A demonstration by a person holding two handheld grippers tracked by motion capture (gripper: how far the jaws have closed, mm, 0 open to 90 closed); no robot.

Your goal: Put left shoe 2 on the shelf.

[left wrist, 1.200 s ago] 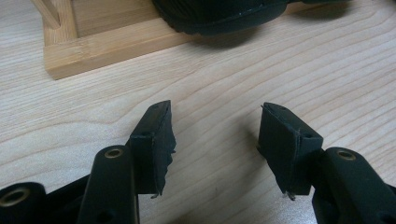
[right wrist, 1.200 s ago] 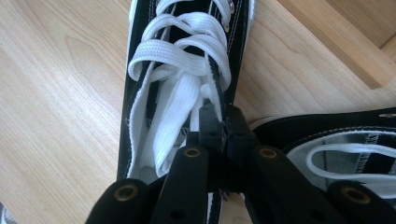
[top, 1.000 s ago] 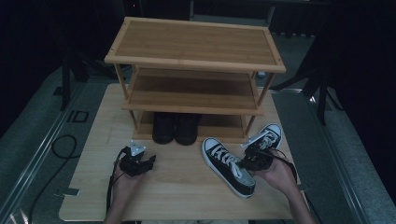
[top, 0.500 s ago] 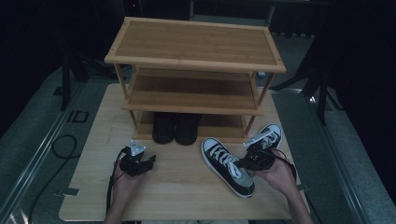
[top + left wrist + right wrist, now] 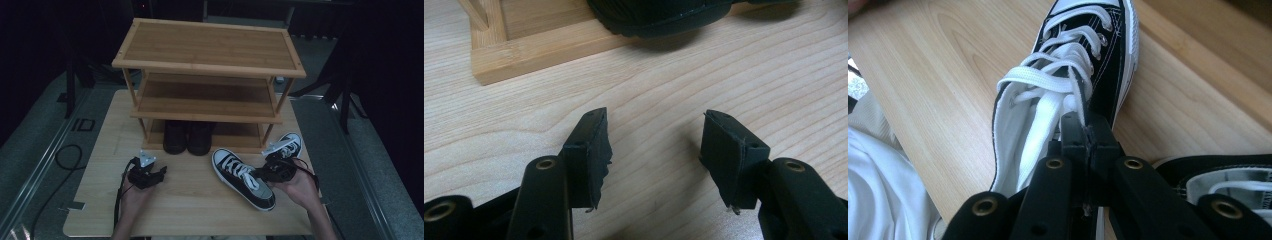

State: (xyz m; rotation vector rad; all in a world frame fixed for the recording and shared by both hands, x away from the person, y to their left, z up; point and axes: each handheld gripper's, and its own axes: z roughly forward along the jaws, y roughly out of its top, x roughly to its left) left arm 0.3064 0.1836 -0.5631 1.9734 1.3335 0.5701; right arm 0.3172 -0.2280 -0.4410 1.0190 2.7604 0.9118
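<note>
A black-and-white high-top sneaker (image 5: 243, 178) lies on the wooden table (image 5: 190, 205) in front of the shoe rack (image 5: 210, 47), toe toward the rack. My right gripper (image 5: 264, 173) is shut on the sneaker's (image 5: 1073, 65) lace-side upper edge; in the right gripper view the jaws (image 5: 1088, 127) meet on that edge. The matching second sneaker (image 5: 289, 145) (image 5: 1220, 180) lies just right of it. My left gripper (image 5: 156, 173) hovers low over bare table, open, with nothing between its jaws (image 5: 656, 137).
A pair of black shoes (image 5: 187, 137) stands on the rack's bottom shelf; the toe of one (image 5: 659, 12) and the rack's base frame (image 5: 534, 47) lie just ahead of the left gripper. Grey floor and a cable (image 5: 60, 160) surround the table. White clothing (image 5: 883, 185) is nearby.
</note>
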